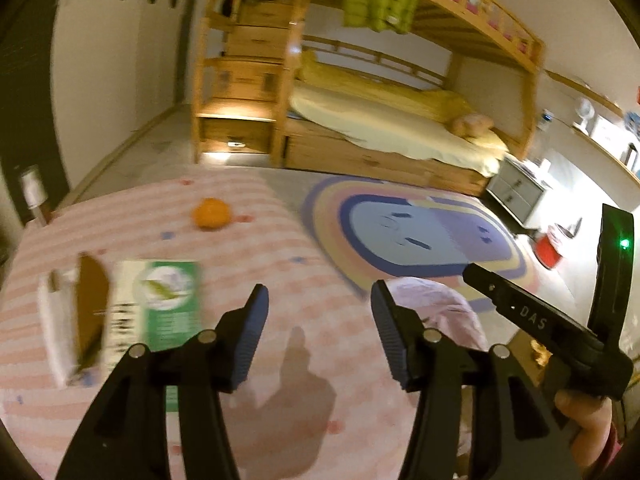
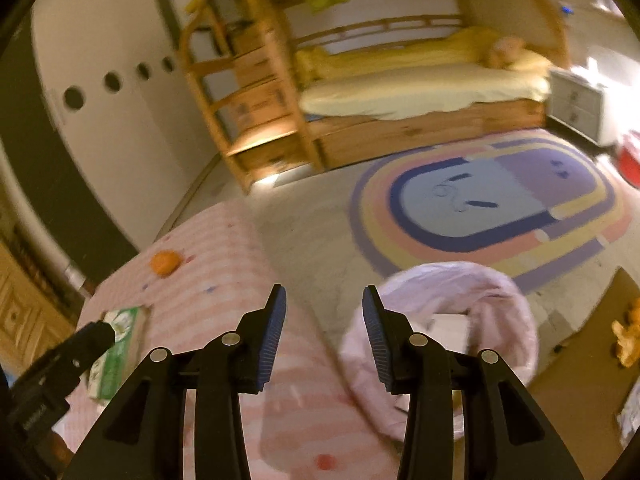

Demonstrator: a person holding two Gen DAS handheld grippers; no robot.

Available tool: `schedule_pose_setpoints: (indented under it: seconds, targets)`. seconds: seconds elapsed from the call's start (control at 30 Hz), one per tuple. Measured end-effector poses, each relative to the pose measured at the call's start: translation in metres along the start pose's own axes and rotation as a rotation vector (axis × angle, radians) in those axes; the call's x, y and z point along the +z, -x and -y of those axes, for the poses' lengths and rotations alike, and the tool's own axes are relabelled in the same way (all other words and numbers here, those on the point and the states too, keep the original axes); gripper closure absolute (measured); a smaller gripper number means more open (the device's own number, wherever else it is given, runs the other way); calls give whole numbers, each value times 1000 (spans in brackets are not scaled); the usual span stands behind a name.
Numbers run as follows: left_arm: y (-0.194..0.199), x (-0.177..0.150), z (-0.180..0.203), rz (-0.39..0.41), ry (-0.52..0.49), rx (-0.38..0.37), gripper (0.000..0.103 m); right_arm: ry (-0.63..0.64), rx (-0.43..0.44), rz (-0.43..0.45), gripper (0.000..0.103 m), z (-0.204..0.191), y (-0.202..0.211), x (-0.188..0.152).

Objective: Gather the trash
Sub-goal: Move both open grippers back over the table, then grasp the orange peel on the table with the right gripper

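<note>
An opened green and white carton [image 1: 160,308] lies on the pink striped tablecloth [image 1: 256,240], left of my left gripper [image 1: 318,304], which is open and empty above the cloth. An orange peel [image 1: 210,213] lies farther back on the table. A pink trash bag [image 2: 480,320] stands open beside the table's right edge. My right gripper [image 2: 323,312] is open and empty over the table edge, just left of the bag. The carton [image 2: 118,344] and peel [image 2: 164,263] show at left in the right wrist view. The bag's rim [image 1: 436,300] shows behind the left gripper's right finger.
A wooden bunk bed [image 1: 360,92] with steps stands at the back. A colourful rug [image 1: 420,232] covers the floor. A red container [image 1: 548,250] and a grey cabinet [image 1: 516,192] are at right. A yellow toy [image 2: 628,340] lies on a brown surface.
</note>
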State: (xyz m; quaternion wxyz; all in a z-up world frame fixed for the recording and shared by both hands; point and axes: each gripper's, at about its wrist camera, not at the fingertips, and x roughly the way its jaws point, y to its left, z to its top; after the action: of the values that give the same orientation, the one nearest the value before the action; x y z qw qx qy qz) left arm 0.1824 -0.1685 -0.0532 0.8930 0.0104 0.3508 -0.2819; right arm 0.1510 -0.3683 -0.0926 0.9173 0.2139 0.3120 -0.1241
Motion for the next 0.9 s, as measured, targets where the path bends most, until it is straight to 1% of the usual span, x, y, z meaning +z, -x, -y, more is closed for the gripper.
schedule_pose_setpoints:
  seconds: [0.1,0.17,0.23,0.27,0.37,0.5,0.57,0.6,0.73,0.83,0.9]
  targets:
    - [15,0,-35,14,34,74,49,84,43,-28,61,-36,-13,0]
    - [25,-1,-60,14,66,121,48,139,69,-36,58,-58,-22,1]
    - [33,-2,-86,14,103,162,47,182,86,-39,55,-77,-30,2]
    - [38,-3,-104,13,126,193,46,202,95,-45,55,-85,-35,4]
    - [45,-6,-135,14,159,255,46,261,120,-72,55,-109,-55,6]
    - [48,-8,-176,-5,191,349,45,337,129,-95,55,-136,-82,12]
    - [47,-8,-194,-17,212,377,45,368,138,-99,54,-150,-95,16]
    - [45,-6,-201,-25,223,390,45,379,145,-100,52,-157,-102,17]
    - [33,-2,-226,-50,270,399,45,424,166,-107,41,-181,-128,24]
    - [25,0,-233,-60,273,396,45,452,160,-126,39,-192,-149,27]
    - [19,1,-233,-72,250,406,45,464,147,-145,39,-197,-161,27]
